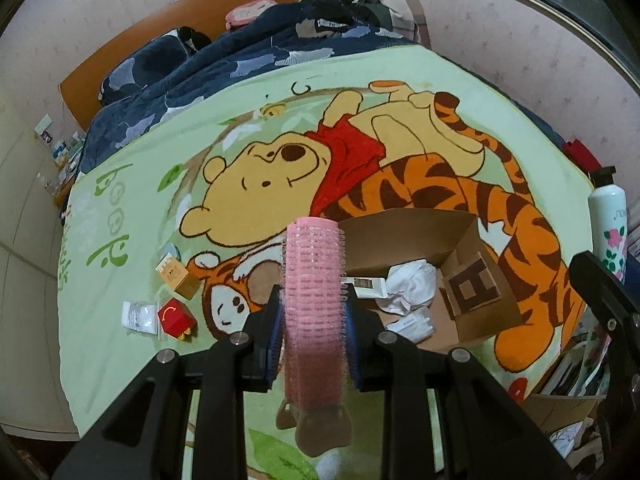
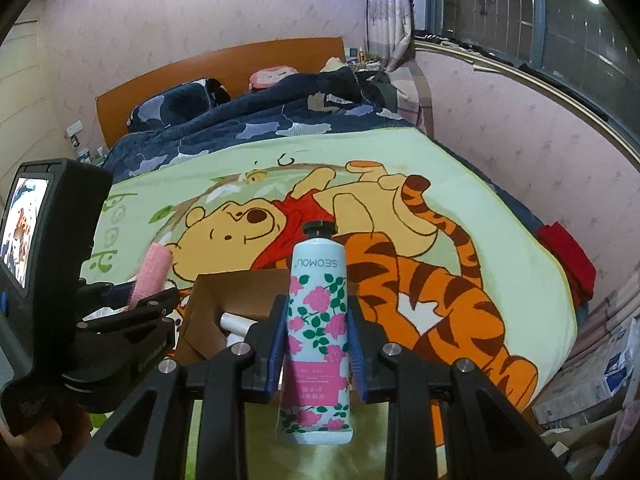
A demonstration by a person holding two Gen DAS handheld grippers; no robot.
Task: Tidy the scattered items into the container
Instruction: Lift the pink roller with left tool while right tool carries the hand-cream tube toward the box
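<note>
Left wrist: looked forward and down over the blanket (image 1: 132,184), close above the cardboard box (image 1: 440,240).
Right wrist: sat further right, faced the headboard (image 2: 224,64).
Shared: blanket, box, bed.

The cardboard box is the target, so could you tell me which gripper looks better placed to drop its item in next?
Probably the left. The left gripper, shut on the pink hair roller, sits beside the cardboard box opening. The right gripper, holding the floral tube, sits behind the box's near edge.
</note>
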